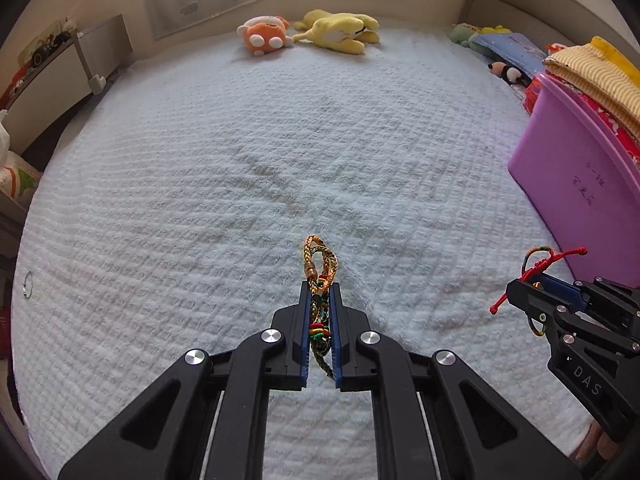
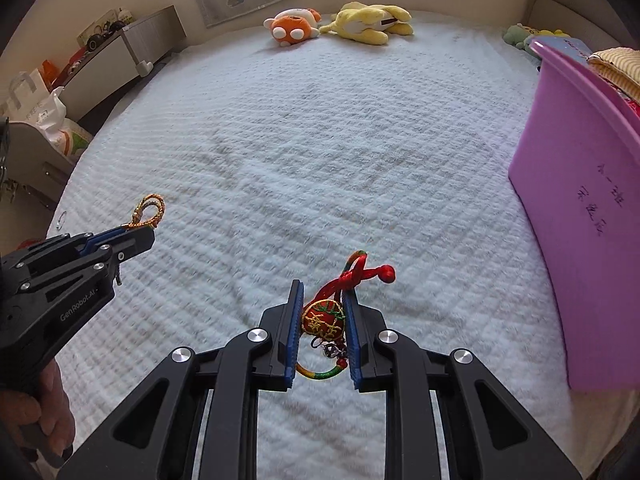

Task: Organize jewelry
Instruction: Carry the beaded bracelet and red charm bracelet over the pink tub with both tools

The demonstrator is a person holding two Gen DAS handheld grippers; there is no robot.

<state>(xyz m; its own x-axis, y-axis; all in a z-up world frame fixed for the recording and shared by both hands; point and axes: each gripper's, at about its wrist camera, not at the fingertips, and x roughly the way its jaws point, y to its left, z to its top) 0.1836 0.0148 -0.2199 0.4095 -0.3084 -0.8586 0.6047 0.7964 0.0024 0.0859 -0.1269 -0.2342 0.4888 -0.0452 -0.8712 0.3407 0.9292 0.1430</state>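
Observation:
My left gripper (image 1: pixel 321 286) is shut on a gold braided bracelet (image 1: pixel 320 260) with coloured beads, held above the white bedspread (image 1: pixel 240 184); its loop sticks out past the fingertips. It also shows in the right wrist view (image 2: pixel 150 210), with the left gripper (image 2: pixel 146 236) at the left. My right gripper (image 2: pixel 324 288) is shut on a red cord bracelet (image 2: pixel 352 272) with a round red embroidered charm (image 2: pixel 323 320) and a small bell. In the left wrist view the right gripper (image 1: pixel 510 290) sits at the right with the red cord (image 1: pixel 540 266) hanging out.
A purple plastic bin (image 2: pixel 580 200) stands at the right, holding folded cloth (image 1: pixel 592 72). A small metal ring (image 1: pixel 27 284) lies on the bedspread at the far left. Plush toys (image 1: pixel 312 34) lie at the far end. A cabinet (image 2: pixel 120 52) stands left of the bed.

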